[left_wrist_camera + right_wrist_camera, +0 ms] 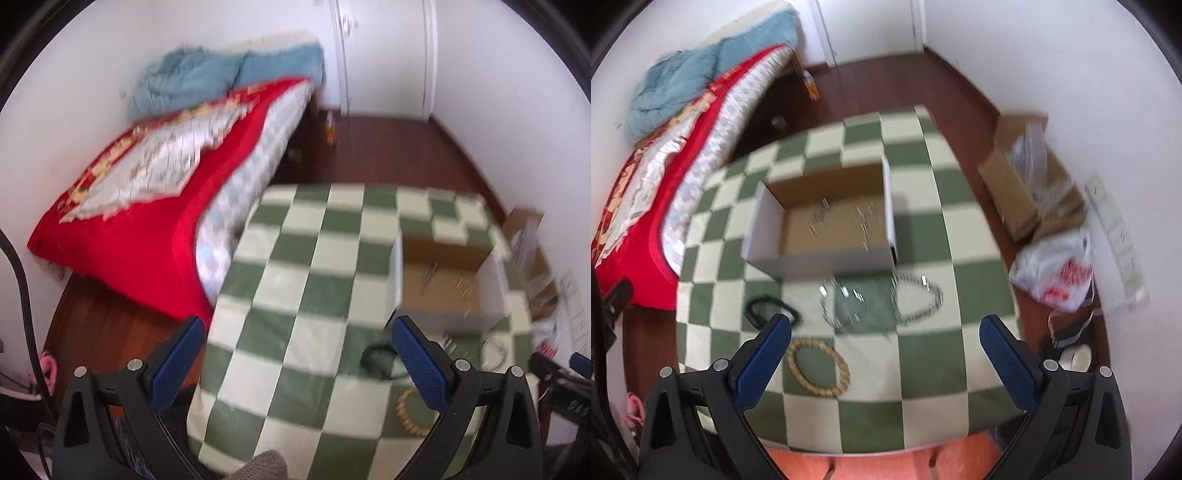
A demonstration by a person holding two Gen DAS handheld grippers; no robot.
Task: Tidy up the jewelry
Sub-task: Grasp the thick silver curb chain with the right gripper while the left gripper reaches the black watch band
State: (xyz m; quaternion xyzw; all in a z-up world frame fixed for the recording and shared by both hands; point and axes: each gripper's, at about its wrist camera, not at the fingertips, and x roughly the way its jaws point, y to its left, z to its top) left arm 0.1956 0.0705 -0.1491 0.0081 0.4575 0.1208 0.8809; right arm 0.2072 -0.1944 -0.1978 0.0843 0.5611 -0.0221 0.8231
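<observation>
A low open cardboard box [827, 229] [443, 288] with white outer walls sits on a green-and-cream checkered cloth [923, 350] [295, 277]; small shiny pieces lie blurred on its floor. In front of it lie a black band [772, 308], a thin silver chain [846, 306], a silver bead bracelet [918, 299] and a tan wooden bead bracelet [818, 367] [406, 413]. My right gripper [886, 354] hovers open above the cloth's near part, empty. My left gripper [297, 363] is open too, empty, over the cloth's left side.
A bed with a red quilt [147, 229] and blue blanket [221, 74] stands left of the table. On the brown floor at the right are a cardboard carton [1027, 184], a white plastic bag [1056, 273] and a power strip [1115, 240]. White walls surround.
</observation>
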